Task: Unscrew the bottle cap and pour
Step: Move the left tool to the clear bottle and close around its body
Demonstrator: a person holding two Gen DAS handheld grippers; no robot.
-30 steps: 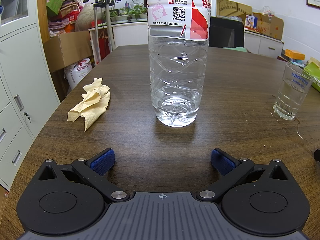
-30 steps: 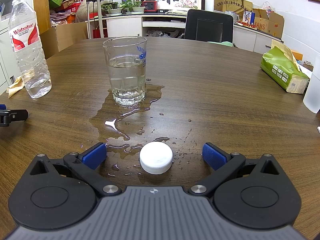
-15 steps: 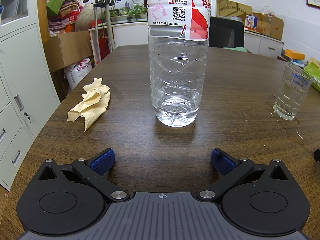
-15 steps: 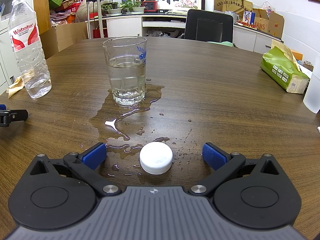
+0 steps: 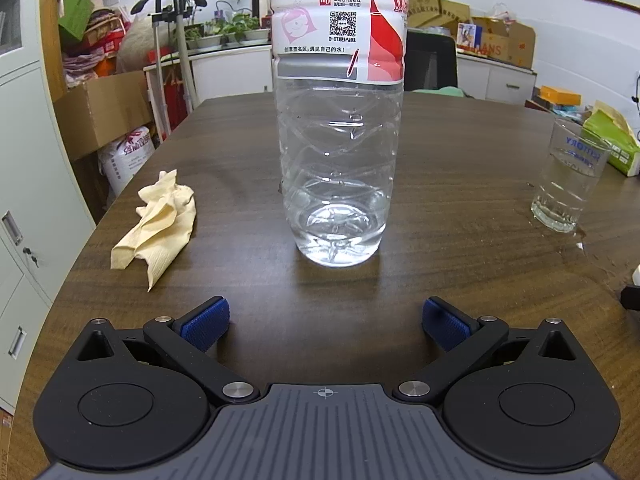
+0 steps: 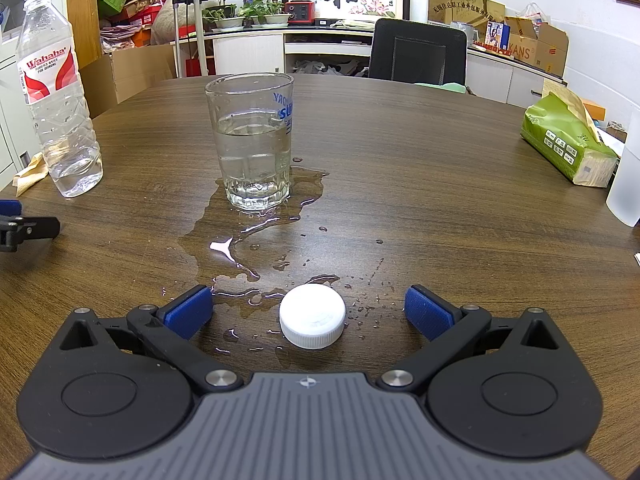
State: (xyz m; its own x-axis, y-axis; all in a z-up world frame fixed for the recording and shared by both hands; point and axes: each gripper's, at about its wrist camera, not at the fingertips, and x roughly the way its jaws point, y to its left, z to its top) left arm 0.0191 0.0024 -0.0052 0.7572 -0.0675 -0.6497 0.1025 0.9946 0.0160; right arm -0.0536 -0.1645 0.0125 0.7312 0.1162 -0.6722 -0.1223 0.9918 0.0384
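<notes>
Uncapped water bottle [image 5: 340, 152] upright on the dark wooden desk [image 5: 460, 272], near its left edge, a little water left in the bottom, red-and-white label facing the left wrist camera. Left tongs [image 5: 325, 322] spread wide and empty, blue pads [image 5: 205, 322] well short of the bottle and touching nothing. Crumpled yellowish tissue [image 5: 158, 222] lying flat toward the desk's left edge, beside the bottle but apart from it. Drinking glass [image 6: 250, 144] about half full of water, standing nearer the middle of the desk, ringed by a spilled puddle [image 6: 240, 236] running toward the near edge. White bottle cap [image 6: 312, 316] resting top-up on the wet desk by the near edge, squarely between the fingers of the right tongs [image 6: 308, 312], clear of both blue pads [image 6: 186, 312]. Right tongs fully spread, gripping nothing. Same glass [image 5: 568, 178] seen off to the right from the left wrist, well apart from the bottle [image 6: 56, 96], threaded neck bare in the right wrist view. Green tissue pack [image 6: 568, 144] toward the desk's right edge; frosted white container [image 6: 626, 184] just in front of it at the frame's right side. Black office chair [image 6: 416, 56] drawn up at the far edge.
</notes>
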